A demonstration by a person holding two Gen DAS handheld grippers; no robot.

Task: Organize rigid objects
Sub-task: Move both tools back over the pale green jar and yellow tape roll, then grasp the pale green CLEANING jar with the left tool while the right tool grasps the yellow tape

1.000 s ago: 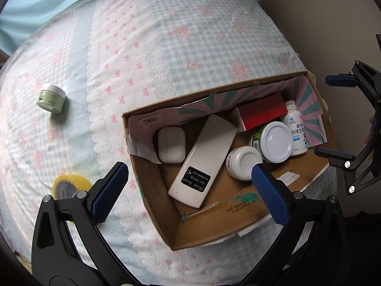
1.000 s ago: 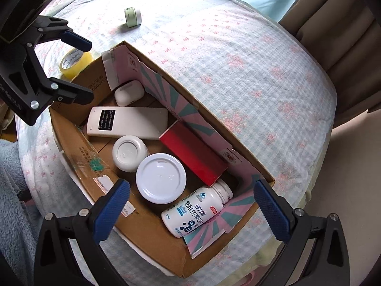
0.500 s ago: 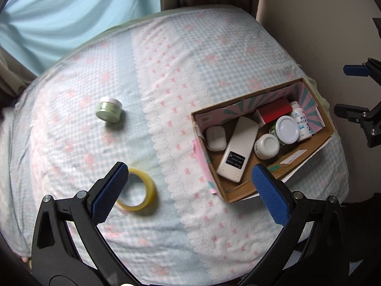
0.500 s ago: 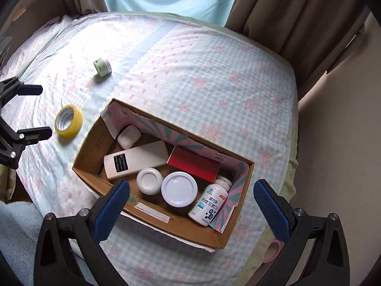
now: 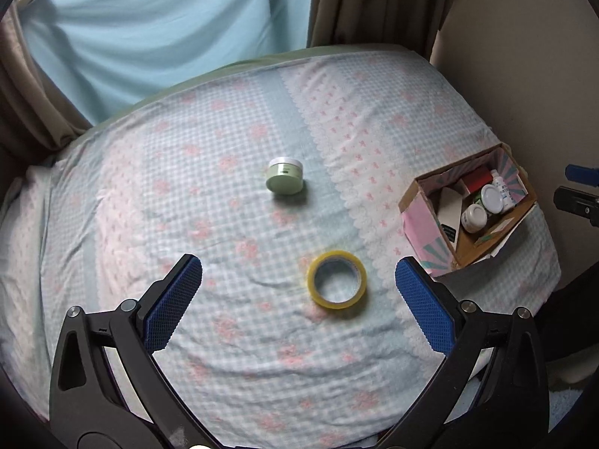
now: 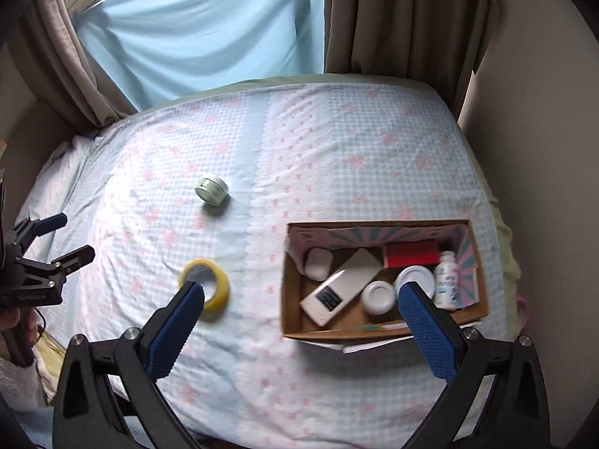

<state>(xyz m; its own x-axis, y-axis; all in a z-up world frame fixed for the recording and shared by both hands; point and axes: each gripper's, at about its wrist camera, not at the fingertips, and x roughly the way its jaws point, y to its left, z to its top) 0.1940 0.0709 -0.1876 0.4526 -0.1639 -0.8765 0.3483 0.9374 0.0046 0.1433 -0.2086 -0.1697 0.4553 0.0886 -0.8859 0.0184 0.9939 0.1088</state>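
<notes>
- Grippers both empty: left gripper [image 5: 298, 280] with jaws spread wide above the bed [image 5: 187, 194], right gripper [image 6: 301, 293] likewise spread, nearer the box [image 6: 385, 331].
- Tape roll [image 5: 337, 284] flat on the sheet, lying between the left fingers' line of sight, probably the next pick.
- Green jar [image 5: 285, 176] upright farther off, well apart from the tape.
- Cardboard box near the bed's edge, already packed: white remote [image 6: 338, 287], red carton [image 6: 411, 255], pill bottle [image 6: 447, 280], white-lidded jars.
- Hard, smooth plastic shapes on soft, wrinkled checked cloth.
</notes>
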